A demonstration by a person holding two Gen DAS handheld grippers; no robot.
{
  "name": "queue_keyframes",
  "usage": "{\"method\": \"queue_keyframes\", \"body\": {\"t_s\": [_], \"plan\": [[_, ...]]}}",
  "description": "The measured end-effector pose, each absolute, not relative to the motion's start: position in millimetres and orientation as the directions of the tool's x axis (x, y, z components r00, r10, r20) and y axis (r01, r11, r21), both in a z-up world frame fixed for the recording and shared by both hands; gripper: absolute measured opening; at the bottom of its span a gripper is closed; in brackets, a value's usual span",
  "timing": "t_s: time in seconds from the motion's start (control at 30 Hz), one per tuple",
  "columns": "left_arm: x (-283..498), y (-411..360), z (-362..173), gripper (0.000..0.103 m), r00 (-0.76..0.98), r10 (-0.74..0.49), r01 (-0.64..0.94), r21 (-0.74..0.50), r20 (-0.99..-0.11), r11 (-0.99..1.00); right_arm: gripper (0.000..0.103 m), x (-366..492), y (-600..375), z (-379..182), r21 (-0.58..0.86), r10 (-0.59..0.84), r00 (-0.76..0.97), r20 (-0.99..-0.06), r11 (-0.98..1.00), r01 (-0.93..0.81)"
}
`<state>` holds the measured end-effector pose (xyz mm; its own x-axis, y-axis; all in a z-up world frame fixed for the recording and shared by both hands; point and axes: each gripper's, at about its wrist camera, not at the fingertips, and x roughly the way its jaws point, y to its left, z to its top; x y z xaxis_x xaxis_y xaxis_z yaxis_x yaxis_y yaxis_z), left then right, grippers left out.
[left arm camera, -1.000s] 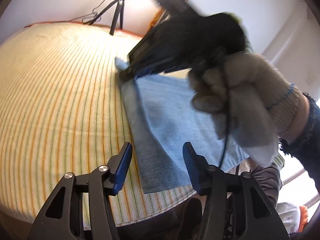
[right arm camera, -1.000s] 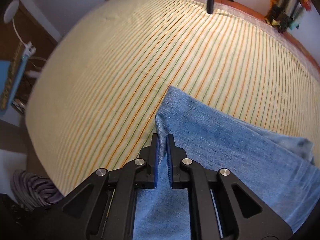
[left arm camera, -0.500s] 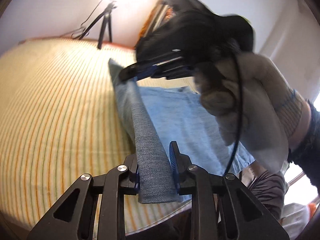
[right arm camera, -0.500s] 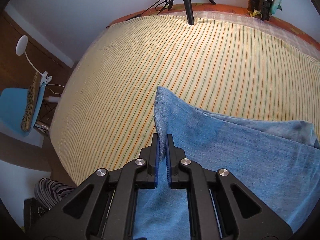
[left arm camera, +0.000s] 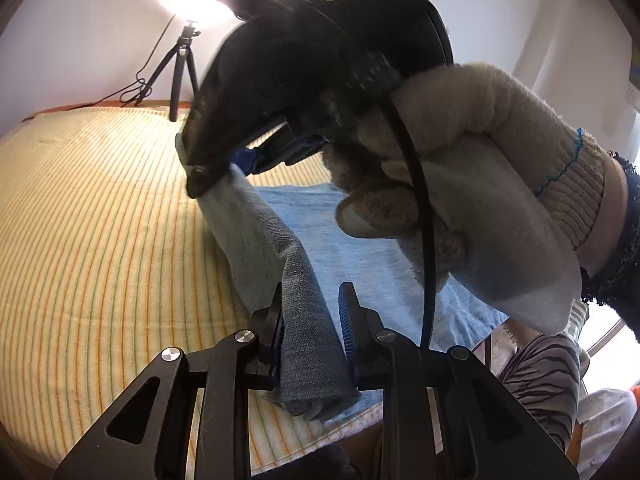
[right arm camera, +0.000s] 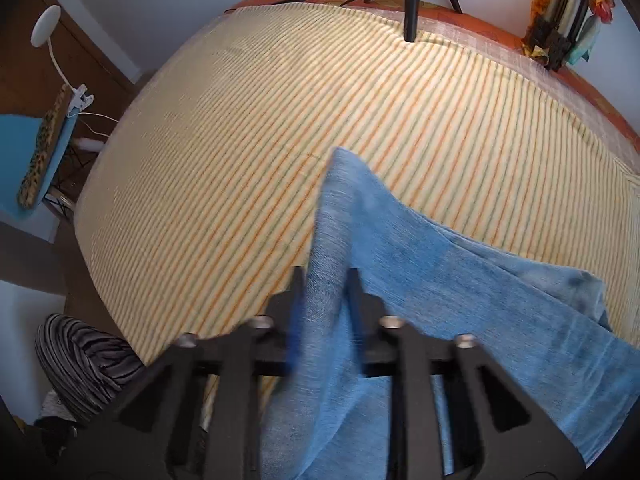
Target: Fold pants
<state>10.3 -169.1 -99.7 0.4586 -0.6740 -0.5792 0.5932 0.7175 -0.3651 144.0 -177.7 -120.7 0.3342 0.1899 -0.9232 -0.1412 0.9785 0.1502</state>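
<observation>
Surface: striped bedsheet (left arm camera: 100, 220) over a bed; tripod (left arm camera: 182, 68) with a lit lamp at the far edge, white wall behind.

Left wrist view, pants: pale blue pants (left arm camera: 360, 248) lie flat on the sheet near the front edge, with one edge lifted into a ridge.

Left wrist view, left gripper: left gripper (left arm camera: 312, 320) has closed from wide open a second ago onto the near end of that ridge; a thick bunch of cloth fills the narrow gap.

Left wrist view, right gripper: right gripper (left arm camera: 224, 168), held in a gloved hand (left arm camera: 460, 184), pinches the far end of the same edge.

Right wrist view, right gripper: right gripper (right arm camera: 322, 300) blurred, nearly closed on denim; cloth hangs higher off the sheet than a second ago.

Meaning: both ends are now held and raised, so the edge looks ready to be carried across for a fold.

View difference: only the left wrist view shows both grips at once; only the right wrist view shows a blue chair (right arm camera: 24, 152) beside the bed.
</observation>
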Motion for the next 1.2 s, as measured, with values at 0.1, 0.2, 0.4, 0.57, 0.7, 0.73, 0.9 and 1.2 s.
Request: {"method": "queue_keyframes", "body": {"t_s": [0.1, 0.2, 0.4, 0.57, 0.7, 0.73, 0.9, 1.2], "plan": [[13, -178, -96, 0.022, 0.45, -0.687, 0.611, -0.364, -0.571, 0.703, 0.007, 134, -198, -111, 0.177, 0.205, 0.385, -0.9, 0.978, -0.107], [10, -193, -87, 0.022, 0.435, -0.704, 0.643, -0.353, -0.562, 0.679, 0.006, 122, -220, -99, 0.2, 0.215, 0.433, -0.876, 0.977, -0.08], [6, -230, -76, 0.022, 0.383, -0.755, 0.718, -0.342, -0.533, 0.606, 0.006, 93, -271, -77, 0.246, 0.214, 0.513, -0.831, 0.969, -0.007], [-2, -263, -64, 0.022, 0.326, -0.794, 0.776, -0.333, -0.514, 0.535, 0.006, 66, -318, -66, 0.266, 0.187, 0.563, -0.805, 0.962, 0.062], [-4, -291, -62, 0.024, 0.238, -0.814, 0.808, -0.358, -0.529, 0.469, 0.006, 46, -353, -64, 0.266, 0.152, 0.582, -0.799, 0.957, 0.116], [-5, -297, -61, 0.025, 0.197, -0.823, 0.812, -0.382, -0.533, 0.441, 0.006, 40, -363, -64, 0.268, 0.143, 0.586, -0.798, 0.955, 0.131], [-15, -296, -54, 0.042, 0.084, -0.84, 0.837, -0.419, -0.537, 0.351, 0.006, 15, -406, -65, 0.287, 0.111, 0.61, -0.785, 0.937, 0.2], [35, -252, -74, 0.045, 0.261, -0.738, 0.8, -0.288, -0.623, 0.527, 0.006, -31, -477, -65, 0.332, 0.053, 0.65, -0.758, 0.889, 0.315]]}}
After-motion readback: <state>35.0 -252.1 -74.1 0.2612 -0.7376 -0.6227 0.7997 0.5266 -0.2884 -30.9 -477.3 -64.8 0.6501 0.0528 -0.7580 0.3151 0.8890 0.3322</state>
